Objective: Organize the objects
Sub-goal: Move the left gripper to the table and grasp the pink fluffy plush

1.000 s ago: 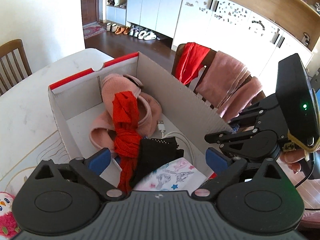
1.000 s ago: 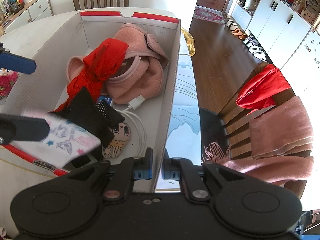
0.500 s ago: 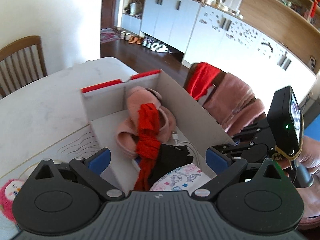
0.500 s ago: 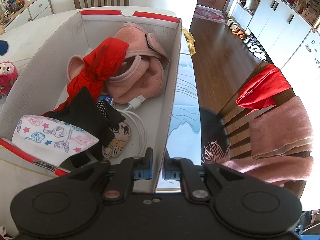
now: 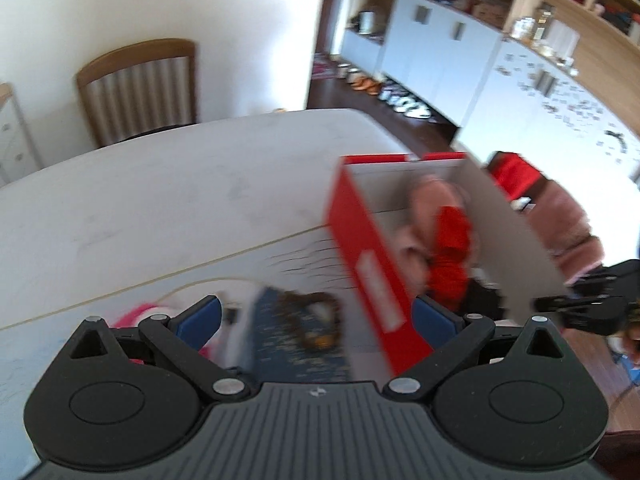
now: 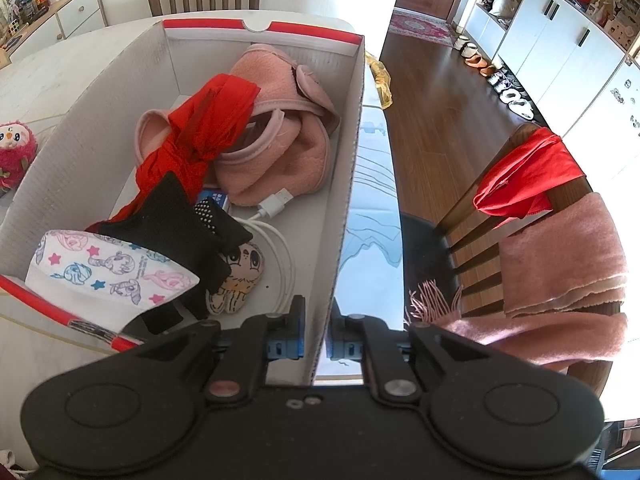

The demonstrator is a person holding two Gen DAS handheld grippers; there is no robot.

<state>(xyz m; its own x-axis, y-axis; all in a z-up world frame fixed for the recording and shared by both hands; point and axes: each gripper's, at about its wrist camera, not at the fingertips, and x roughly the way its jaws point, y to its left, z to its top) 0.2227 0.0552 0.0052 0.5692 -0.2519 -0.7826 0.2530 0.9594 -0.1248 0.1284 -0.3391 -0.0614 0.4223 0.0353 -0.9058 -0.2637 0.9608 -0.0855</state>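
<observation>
A red and white cardboard box stands on the white table. It holds a pink fleece piece, a red cloth, a black cloth, a patterned white cloth, a white USB cable and a small cartoon pouch. My right gripper is shut on the box's right wall near its front corner. My left gripper is open and empty, left of the box, above a dark blue patterned object and a pink plush toy.
The pink plush toy lies on the table left of the box. A wooden chair draped with a red cloth and pink scarf stands right of the table. Another chair stands at the table's far side.
My left gripper has lifted out of the box and swung left, now over the table beside the box. The patterned white cloth stays in the box. My right gripper has not moved.
</observation>
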